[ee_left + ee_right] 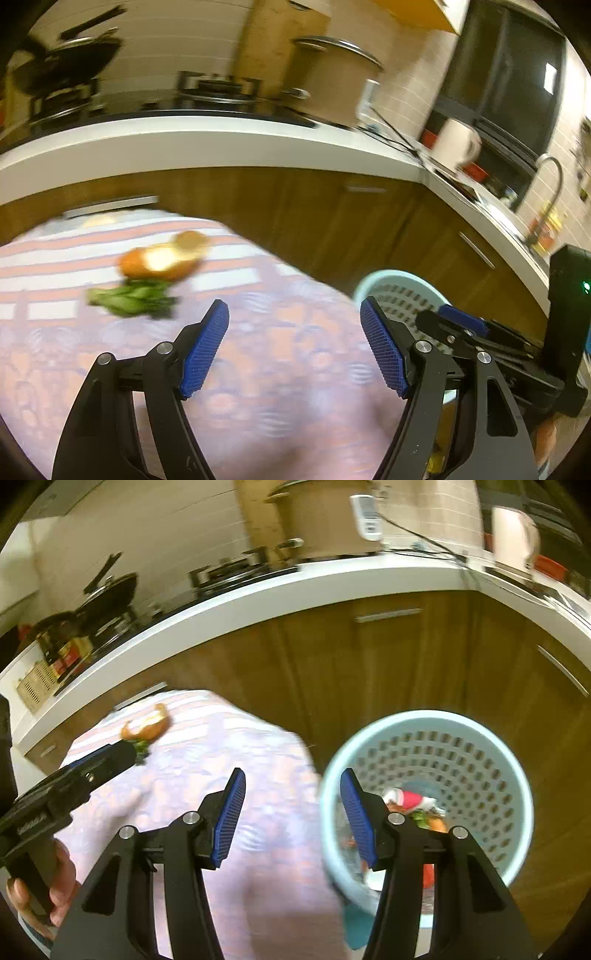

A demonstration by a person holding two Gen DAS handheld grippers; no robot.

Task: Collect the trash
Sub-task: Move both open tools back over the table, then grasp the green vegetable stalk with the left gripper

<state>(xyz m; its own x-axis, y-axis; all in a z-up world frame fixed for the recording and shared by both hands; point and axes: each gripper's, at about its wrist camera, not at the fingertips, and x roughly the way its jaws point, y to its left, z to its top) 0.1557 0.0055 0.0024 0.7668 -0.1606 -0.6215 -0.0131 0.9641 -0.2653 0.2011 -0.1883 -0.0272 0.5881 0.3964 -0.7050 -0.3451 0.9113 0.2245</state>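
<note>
Left tongs [294, 347]: I see them spread wide with nothing between the blue pads, hanging above the patterned cloth of the worktop [258, 369].

Right tongs [292, 814]: also wide apart and empty, straddling the line where the cloth edge meets the basket rim; the left pad is over the cloth, the right pad over the basket mouth.

Orange peel [162, 260]: lies on the cloth ahead and to the left of my left tongs, well apart from the pads (heavily blurred, so I cannot make out its form here). From the right wrist view it shows as a curled piece, pale inside.

Green leaves [133, 302]: on the cloth, touching or just beside the near edge of the peel, nearer the left tongs than the peel is, still clear of the pads. In the right wrist view the tip of the left tool covers most of them.

Waste basket [480, 760]: pale blue, perforated wall, standing off the right edge of the worktop, in front of the brown cabinet doors [369, 672].

Basket contents [410, 799]: red, white, green and orange scraps at the bottom, partly hidden behind my right tongs.

Left hand [55, 886]: wrapped round the left tool's grip, low at the left of the right wrist view.

Background: white kitchen counter [221, 147] with a stove, pans and a large pot.
</note>
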